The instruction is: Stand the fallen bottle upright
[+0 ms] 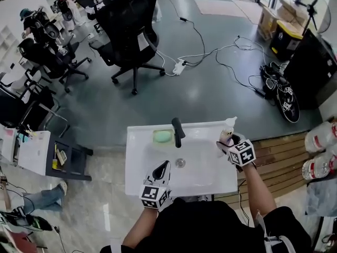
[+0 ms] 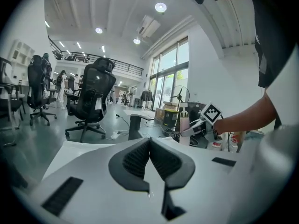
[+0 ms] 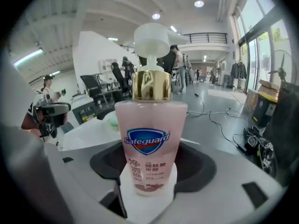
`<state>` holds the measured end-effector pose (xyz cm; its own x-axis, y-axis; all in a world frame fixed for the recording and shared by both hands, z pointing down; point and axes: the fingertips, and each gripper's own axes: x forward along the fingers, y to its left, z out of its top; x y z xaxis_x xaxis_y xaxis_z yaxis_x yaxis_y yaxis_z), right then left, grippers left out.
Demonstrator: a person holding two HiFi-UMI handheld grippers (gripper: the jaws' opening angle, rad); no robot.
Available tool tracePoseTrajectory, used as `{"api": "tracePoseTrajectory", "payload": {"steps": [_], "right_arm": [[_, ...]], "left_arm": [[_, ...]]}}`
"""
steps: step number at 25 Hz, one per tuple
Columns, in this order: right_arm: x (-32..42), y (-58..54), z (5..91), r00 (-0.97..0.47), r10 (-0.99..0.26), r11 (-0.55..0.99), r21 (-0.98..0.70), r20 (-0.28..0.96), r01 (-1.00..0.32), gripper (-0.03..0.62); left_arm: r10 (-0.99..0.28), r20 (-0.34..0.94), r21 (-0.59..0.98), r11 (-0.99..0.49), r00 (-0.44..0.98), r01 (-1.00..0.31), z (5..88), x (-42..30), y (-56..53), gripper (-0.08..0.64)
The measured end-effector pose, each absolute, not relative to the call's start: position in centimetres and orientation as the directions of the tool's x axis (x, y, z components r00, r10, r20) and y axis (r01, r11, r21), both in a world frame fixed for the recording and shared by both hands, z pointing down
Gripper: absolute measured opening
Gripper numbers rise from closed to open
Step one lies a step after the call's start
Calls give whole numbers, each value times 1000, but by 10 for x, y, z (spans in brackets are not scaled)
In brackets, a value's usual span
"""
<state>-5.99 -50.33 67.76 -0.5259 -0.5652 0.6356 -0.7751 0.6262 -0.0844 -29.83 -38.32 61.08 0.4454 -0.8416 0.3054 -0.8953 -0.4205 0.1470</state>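
Note:
A pink hand-soap pump bottle with a gold collar and white pump head stands upright in my right gripper, at the far right corner of the white sink. In the right gripper view the bottle fills the middle, and the right gripper is shut on its lower body. Whether its base rests on the sink rim I cannot tell. My left gripper hangs over the sink's near left part, shut with nothing in it. The left gripper view shows the bottle far off to the right.
A black faucet rises at the sink's back, a green soap bar to its left, the drain in the basin. A wooden slatted platform and plastic water bottles lie to the right. Office chairs and cables cover the floor beyond.

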Motion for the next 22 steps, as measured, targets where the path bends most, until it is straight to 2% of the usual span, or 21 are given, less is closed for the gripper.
{"api": "tracePoseTrajectory", "payload": {"steps": [5,11,18,22], "right_arm": [[-58,-507,660,-551,-677,605,-59,488,-794,313],[-56,-529,648,-489,-779,529,-7,393,-849,313],[-61,-559,664,-385,-842,443,78,377,-893,316],[-62,-567,675,-325,-869,374,67,372,-925,318]], "left_arm": [[-837,310,143,-429,452,-892,612,-289,-383,18],[-840,324,144,-411,435,-900,614,-295,-381,18],[-846,335,147,-387,414,-910,620,-301,-377,18],[-848,334,154,-382,412,-911,621,-304,-377,18]]}}
